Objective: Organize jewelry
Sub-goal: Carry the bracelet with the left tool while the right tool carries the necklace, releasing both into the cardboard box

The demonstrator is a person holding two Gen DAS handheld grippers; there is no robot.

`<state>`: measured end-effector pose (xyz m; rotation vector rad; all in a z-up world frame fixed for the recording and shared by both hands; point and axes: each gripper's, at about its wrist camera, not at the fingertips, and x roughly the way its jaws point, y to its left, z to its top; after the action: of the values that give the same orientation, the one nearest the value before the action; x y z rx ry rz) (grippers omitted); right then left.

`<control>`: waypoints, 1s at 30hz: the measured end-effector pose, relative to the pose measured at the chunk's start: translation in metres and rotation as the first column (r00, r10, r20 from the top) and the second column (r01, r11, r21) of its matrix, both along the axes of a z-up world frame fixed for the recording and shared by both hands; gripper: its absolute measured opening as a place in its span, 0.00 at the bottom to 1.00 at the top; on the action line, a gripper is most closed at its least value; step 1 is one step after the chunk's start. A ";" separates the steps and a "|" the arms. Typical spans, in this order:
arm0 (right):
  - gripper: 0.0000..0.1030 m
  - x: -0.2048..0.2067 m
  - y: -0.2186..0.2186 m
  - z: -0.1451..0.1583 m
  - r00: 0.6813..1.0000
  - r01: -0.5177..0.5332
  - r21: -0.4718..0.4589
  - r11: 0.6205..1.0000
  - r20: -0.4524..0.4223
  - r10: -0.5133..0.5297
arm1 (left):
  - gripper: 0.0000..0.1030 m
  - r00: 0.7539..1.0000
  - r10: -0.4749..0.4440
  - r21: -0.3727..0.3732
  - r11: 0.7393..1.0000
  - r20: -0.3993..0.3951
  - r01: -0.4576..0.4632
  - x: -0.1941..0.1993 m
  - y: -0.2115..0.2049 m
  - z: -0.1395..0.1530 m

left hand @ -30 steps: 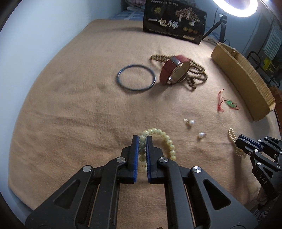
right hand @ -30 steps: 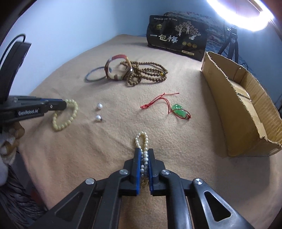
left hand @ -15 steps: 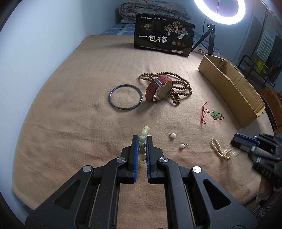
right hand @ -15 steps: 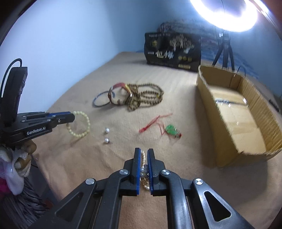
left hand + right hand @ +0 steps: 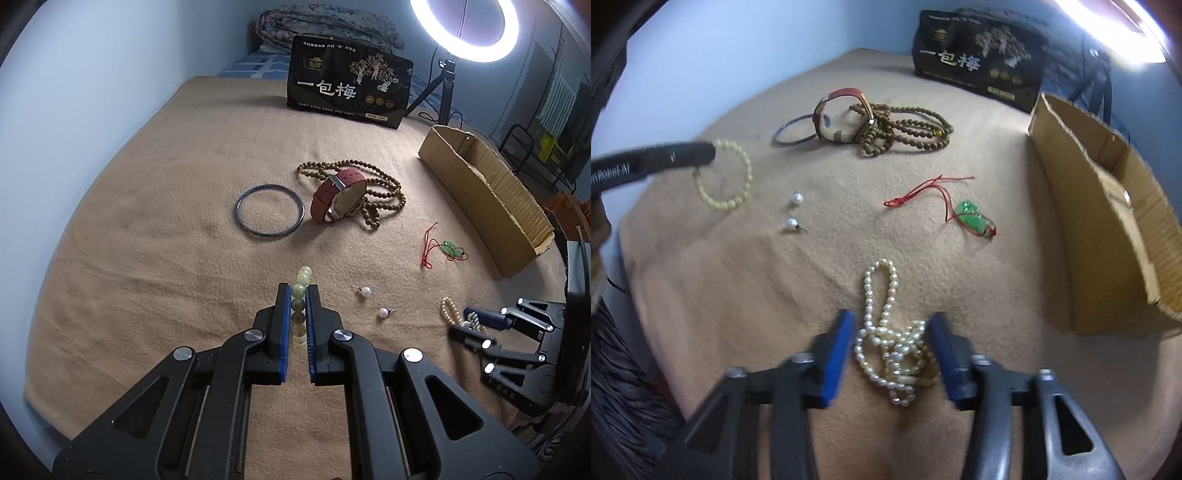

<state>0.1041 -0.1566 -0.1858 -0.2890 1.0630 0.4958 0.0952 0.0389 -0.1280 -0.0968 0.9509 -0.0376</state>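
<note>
My left gripper (image 5: pixel 298 295) is clamped on the pale bead bracelet (image 5: pixel 300 295), holding it above the tan blanket (image 5: pixel 166 229). My right gripper (image 5: pixel 891 332) has its fingers spread wide apart around the pearl necklace (image 5: pixel 890 343), which lies heaped on the blanket, with the cardboard box (image 5: pixel 1108 221) to its right.

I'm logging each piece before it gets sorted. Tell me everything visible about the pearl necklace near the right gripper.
The pearl necklace is a strand of small, creamy-white, slightly irregular beads. It lies bunched on the tan blanket, with one narrow loop stretching away from the tangled heap. The right gripper is open, its blue pads on either side of the heap; contact with the pearls cannot be told.
</note>
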 end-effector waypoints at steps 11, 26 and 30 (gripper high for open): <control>0.08 0.002 -0.015 0.029 0.999 0.036 0.085 0.996 0.007 -0.037 | 0.05 0.998 -0.037 -0.034 0.999 0.054 0.039 0.000 -0.013 0.029; 0.04 0.024 -0.074 0.113 0.974 0.144 0.242 0.959 0.134 -0.180 | 0.05 0.981 -0.136 -0.073 0.986 0.136 0.147 0.032 -0.064 0.080; 0.04 0.033 -0.096 0.131 0.957 0.186 0.271 0.944 0.169 -0.237 | 0.05 0.971 -0.172 -0.079 0.979 0.167 0.187 0.046 -0.087 0.096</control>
<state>0.1372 -0.2522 -0.0546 0.0037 0.8131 0.3926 0.1411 -0.0479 -0.0315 -0.0935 0.7958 -0.2543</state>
